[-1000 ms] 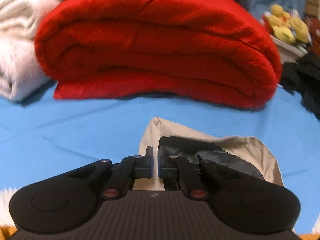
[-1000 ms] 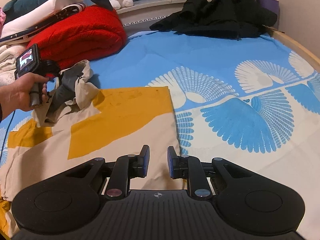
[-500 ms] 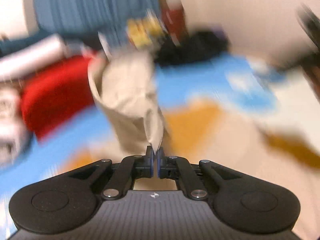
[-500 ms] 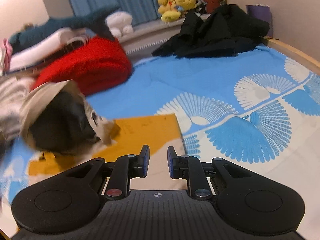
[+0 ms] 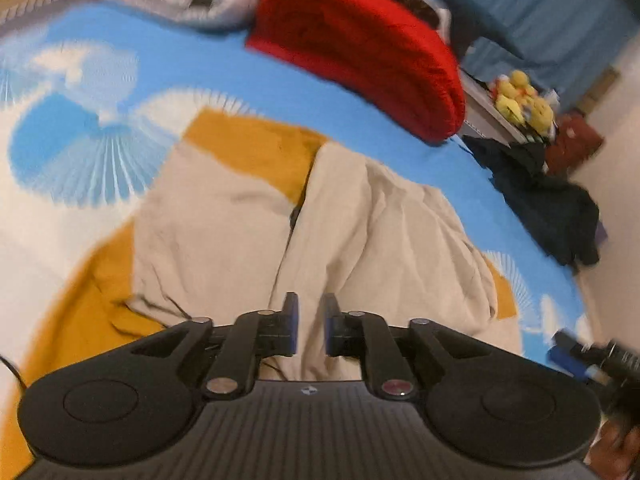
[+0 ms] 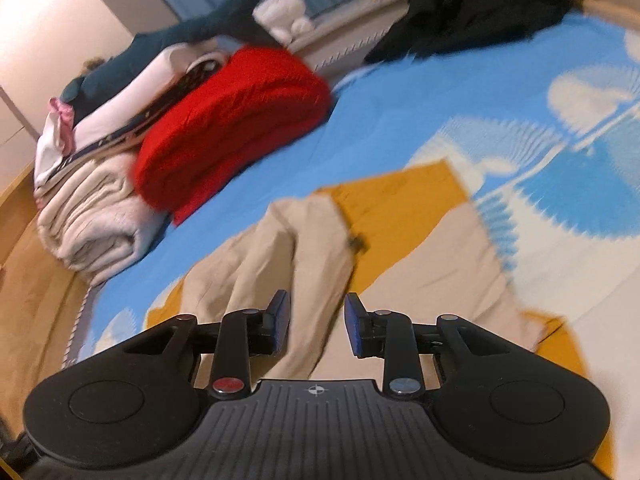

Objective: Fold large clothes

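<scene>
Both claws just opening, empty, over beige garment [image 5: 360, 240]

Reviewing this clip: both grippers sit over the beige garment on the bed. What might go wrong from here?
1. The beige garment lies rumpled, with a raised ridge down its middle; folding it as it lies would likely lock in creases.
2. The left gripper and right gripper have just been opening, with no cloth pinched, so the next grab may catch only one layer.
3. The red blanket sits nearby and could crowd a wide fold.
</scene>
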A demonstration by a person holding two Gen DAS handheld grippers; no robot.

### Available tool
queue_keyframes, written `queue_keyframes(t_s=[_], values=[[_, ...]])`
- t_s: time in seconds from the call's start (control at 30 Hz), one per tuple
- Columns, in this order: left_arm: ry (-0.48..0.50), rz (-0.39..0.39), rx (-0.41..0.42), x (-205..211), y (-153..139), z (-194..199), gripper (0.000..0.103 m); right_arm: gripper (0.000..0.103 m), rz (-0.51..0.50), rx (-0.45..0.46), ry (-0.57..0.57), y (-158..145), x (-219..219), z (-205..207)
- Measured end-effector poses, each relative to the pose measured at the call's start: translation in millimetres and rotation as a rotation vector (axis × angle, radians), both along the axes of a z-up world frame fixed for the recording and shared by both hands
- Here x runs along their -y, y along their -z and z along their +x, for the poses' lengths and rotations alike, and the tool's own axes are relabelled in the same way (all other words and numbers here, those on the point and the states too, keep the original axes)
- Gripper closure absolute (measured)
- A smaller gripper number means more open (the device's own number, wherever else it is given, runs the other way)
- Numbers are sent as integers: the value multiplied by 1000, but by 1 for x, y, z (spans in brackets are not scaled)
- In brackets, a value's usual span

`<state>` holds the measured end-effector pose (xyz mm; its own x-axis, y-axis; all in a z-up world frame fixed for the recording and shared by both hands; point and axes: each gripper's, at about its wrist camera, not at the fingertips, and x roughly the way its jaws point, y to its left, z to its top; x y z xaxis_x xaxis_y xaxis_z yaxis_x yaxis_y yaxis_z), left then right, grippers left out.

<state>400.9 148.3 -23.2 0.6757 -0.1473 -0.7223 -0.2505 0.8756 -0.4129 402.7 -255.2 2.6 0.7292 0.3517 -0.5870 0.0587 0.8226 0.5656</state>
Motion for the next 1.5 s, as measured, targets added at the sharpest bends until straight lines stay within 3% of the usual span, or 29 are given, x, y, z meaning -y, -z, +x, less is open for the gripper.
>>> queue_keyframes(t_s=[0.13, 0.23, 0.37, 0.4, 0.47, 0.57, 0.67, 0.77, 0.83, 0.87, 0.93, 1.0, 1.1, 1.13, 1.2, 1.27, 1.33, 1.37, 1.43, 1.5], values=[[-50, -177, -94, -13, 28, 7, 74, 67, 68, -3, -59, 8, -23, 12], [-71, -285, -165, -21, 50, 12, 74, 59, 144, -16, -93, 14, -37, 22], [-62, -442, -195, -27, 61, 13, 66, 58, 217, -57, -115, 26, -57, 34], [-39, -452, -179, -28, 57, 13, 63, 57, 222, -69, -118, 28, -61, 37], [28, -430, -138, -25, 49, 16, 49, 56, 227, -82, -124, 32, -69, 41], [115, -358, -100, -16, 41, 21, 46, 56, 215, -80, -135, 33, -75, 43], [156, -373, -108, -7, 43, 21, 46, 56, 212, -75, -122, 34, -73, 43], [202, -378, -50, 3, 38, 18, 45, 79, 229, -65, -114, 35, -73, 44], [281, -315, -16, 16, 31, 18, 37, 86, 236, -44, -110, 33, -73, 43], [325, -244, -20, 26, 31, 18, 34, 88, 240, -35, -109, 33, -73, 43], [349, -71, -46, 45, 36, 17, 34, 90, 261, -22, -111, 31, -73, 44], [325, 17, -58, 53, 45, 16, 37, 92, 289, -11, -114, 30, -73, 44], [349, 50, -75, 57, 55, 22, 72, 93, 337, 7, -120, 27, -72, 45], [356, 110, -30, 60, 49, 23, 96, 94, 360, 18, -125, 26, -71, 45], [276, 286, 119, 63, 24, 16, 99, 95, 424, 40, -145, 24, -70, 45], [211, 526, 377, 73, -7, -4, 100, 96, 464, 102, -160, 17, -69, 42], [215, 630, 497, 80, -17, -14, 98, 97, 471, 177, -172, 7, -67, 38], [231, 658, 504, 83, -16, -16, 98, 97, 485, 205, -169, 3, -64, 36], [303, 658, 420, 87, -3, -15, 97, 97, 513, 211, -151, 4, -59, 36], [456, 602, 227, 92, 25, -5, 96, 97, 483, 157, -126, 10, -57, 36]])
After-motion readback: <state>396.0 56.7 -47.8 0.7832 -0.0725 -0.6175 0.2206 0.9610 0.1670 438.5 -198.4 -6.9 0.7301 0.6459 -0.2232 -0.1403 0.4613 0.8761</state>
